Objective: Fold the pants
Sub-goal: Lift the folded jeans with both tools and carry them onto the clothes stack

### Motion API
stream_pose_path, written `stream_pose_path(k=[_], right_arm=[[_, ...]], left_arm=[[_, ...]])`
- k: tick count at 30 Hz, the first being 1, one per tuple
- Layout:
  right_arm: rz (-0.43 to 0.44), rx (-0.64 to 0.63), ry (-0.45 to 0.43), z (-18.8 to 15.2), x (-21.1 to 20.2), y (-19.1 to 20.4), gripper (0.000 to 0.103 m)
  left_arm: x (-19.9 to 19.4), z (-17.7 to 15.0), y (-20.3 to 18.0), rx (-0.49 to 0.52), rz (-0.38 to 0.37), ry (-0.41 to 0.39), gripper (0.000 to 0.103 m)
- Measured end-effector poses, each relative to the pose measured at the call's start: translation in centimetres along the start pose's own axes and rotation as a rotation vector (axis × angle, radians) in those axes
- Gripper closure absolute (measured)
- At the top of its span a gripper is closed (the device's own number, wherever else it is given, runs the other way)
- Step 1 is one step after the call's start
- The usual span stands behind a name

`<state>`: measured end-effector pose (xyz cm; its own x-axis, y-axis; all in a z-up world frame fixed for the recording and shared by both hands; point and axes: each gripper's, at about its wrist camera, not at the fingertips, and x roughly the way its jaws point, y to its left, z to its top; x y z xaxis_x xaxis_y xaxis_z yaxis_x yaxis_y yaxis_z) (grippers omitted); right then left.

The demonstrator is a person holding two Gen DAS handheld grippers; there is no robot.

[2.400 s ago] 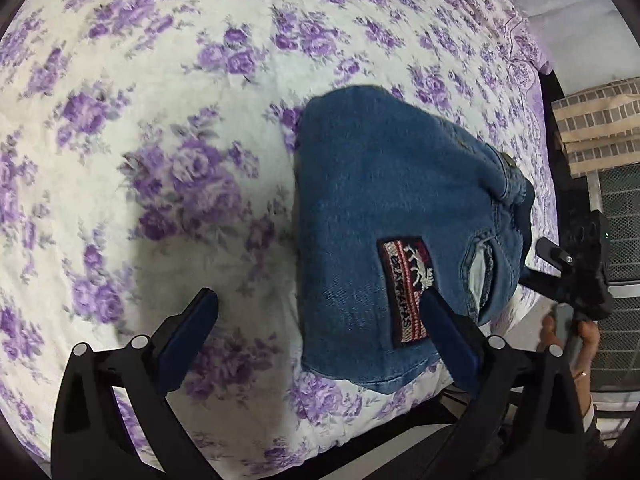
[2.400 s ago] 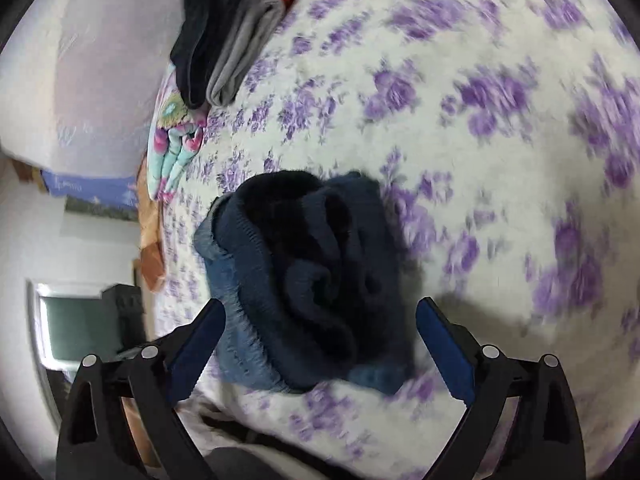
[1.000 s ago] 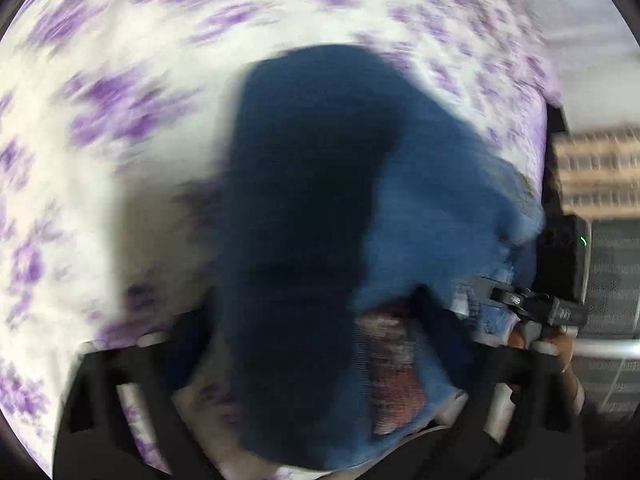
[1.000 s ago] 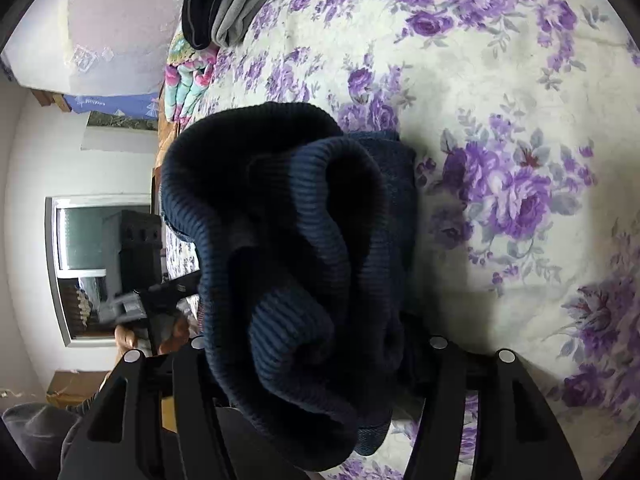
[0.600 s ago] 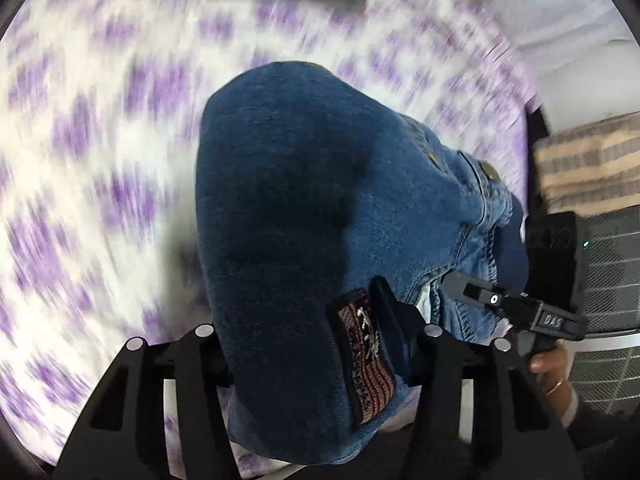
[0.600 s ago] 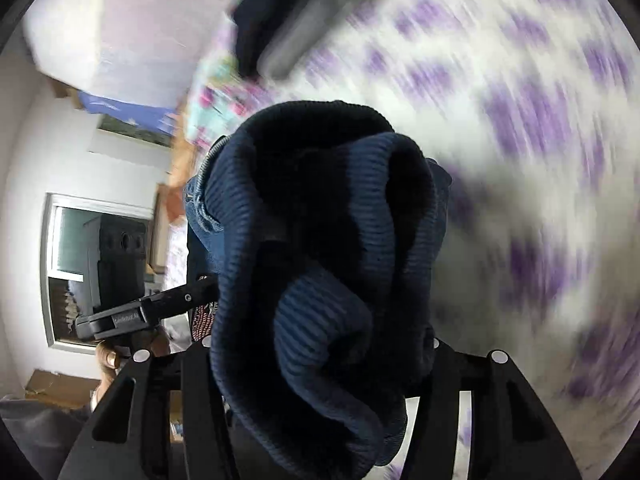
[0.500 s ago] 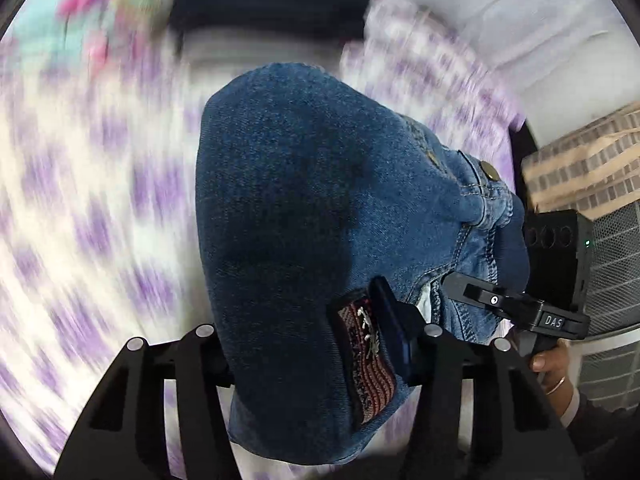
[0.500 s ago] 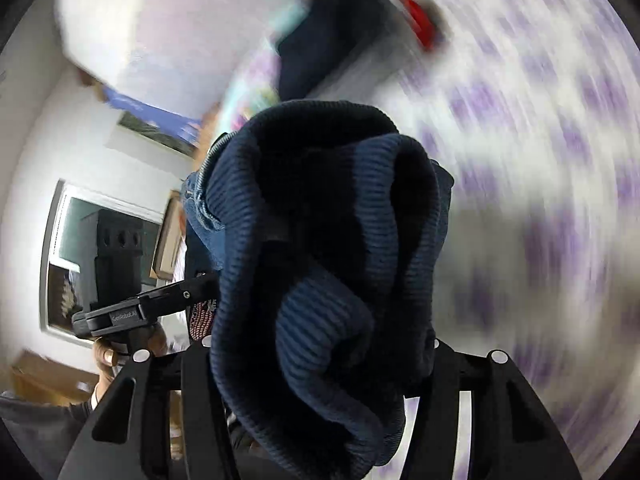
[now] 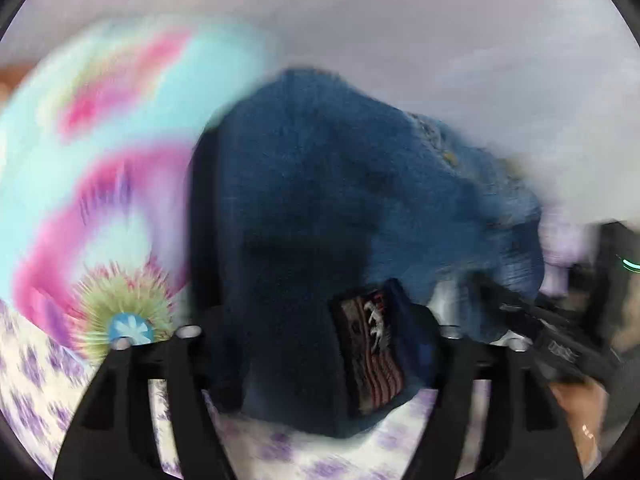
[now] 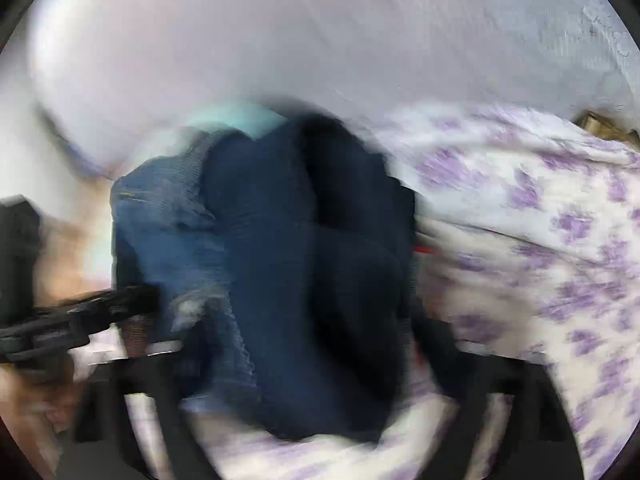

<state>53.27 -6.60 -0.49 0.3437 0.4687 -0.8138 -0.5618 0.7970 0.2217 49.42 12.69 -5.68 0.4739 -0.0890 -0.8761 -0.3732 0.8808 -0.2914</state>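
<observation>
Between both hand-held grippers (image 9: 316,328) (image 10: 312,344), jaws just opening: folded blue denim pants (image 9: 340,216), released near stacked clothes; folding apparently finished, only withdrawal left.

Blurred folded jeans (image 10: 280,272) fill the middle; floral bedsheet (image 10: 560,240) right; pale wall (image 10: 320,32) above.

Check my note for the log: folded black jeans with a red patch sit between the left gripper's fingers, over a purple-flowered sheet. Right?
Not quite: the jeans are blue denim, not black, as the left wrist view shows. The red patch, the left gripper around them and the purple-flowered sheet are as you say.
</observation>
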Motion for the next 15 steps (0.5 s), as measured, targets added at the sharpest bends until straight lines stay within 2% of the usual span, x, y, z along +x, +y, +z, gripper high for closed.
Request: stream_pose_path(k=[1,2,3,5,10,13,15], right_arm=[[0.016,0.007,0.017,-0.2,1.9,-0.1,0.004],[0.071,0.039,0.006,0.1,2.6,-0.2,0.004],[0.068,0.05,-0.005,0.4,2.6,-0.2,0.004],[0.066,0.02,-0.008,1.2,2.8,-0.3,0.004],[0.131,0.034,0.028,1.5,2.4,-1.1,0.004],[0.156,0.045,0.01,0.2,0.0,-0.5,0.004],[0.186,0.042,-0.046,-1.6,-3.2,-0.4,0.004]], left_arm=[[2.6,-0.3,0.7,-0.007,0.096,-0.028,0.004],[3.0,-0.3,1.1,-0.029,0.108,-0.093,0.004],[3.0,0.0,1.6,-0.069,0.082,-0.113,0.004],[3.1,0.3,2.2,-0.095,0.044,-0.104,0.004],[2.9,1.0,2.5,-0.063,0.01,-0.084,0.004],[1.1,0.4,2.9,-0.093,-0.021,-0.057,0.004],[-1.0,-0.5,2.0,-0.084,0.019,-0.081,0.005]])
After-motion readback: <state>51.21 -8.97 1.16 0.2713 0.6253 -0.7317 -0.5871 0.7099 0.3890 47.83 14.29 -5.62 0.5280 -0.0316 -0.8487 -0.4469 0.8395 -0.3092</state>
